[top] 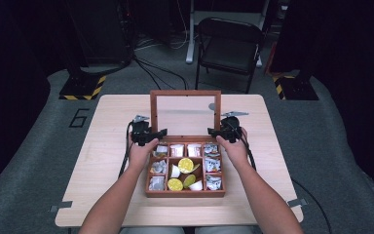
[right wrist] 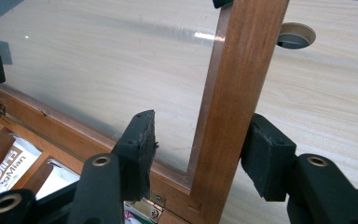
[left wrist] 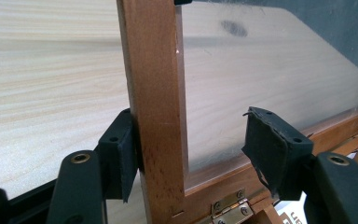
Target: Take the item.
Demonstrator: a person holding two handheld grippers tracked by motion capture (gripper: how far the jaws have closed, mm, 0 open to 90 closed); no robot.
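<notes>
Two open grippers, left gripper (top: pixel 150 134) and right gripper (top: pixel 222 131), straddle one upright lid (top: pixel 185 93), one per side rail.

Reddish-brown wooden lid frame (left wrist: pixel 156 93) — black pads (left wrist: pixel 119 158)

Upright lid (top: pixel 185 114) blocks reach beyond the box (top: pixel 185 193).

A wooden compartment box (top: pixel 185 193) sits on the table (top: pixel 107 146), its glass-paned lid (top: pixel 185 114) standing upright. The left gripper (top: pixel 148 135) and right gripper (top: pixel 221 131) flank the lid's lower corners.
</notes>
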